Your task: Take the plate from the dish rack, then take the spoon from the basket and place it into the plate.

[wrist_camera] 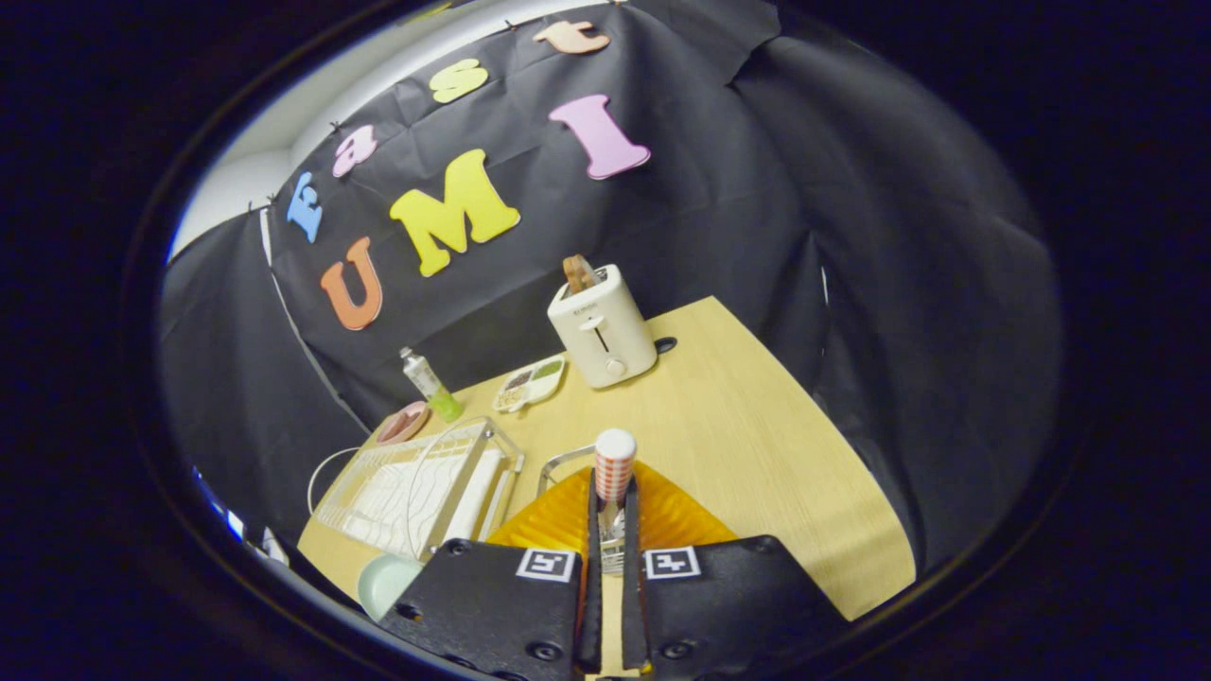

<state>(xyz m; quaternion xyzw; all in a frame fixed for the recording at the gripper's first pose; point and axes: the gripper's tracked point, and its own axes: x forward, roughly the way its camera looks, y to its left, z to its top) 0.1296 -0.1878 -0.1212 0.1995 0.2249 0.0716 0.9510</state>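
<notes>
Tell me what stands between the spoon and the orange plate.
Nothing visible does. The gripper is shut on the spoon, with the orange plate directly beyond its fingers; the dish rack sits off to one side.

Wooden table (pixel 757 426) (pale), toaster (pixel 603 326), dish rack (pixel 416 487), bottle (pixel 430 384)

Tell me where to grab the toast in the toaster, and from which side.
Grip the toast by its top end standing out of the toaster, coming from above, fingers on its flat faces; the rest sits in the slot. The claw is now shut on the spoon.
</notes>
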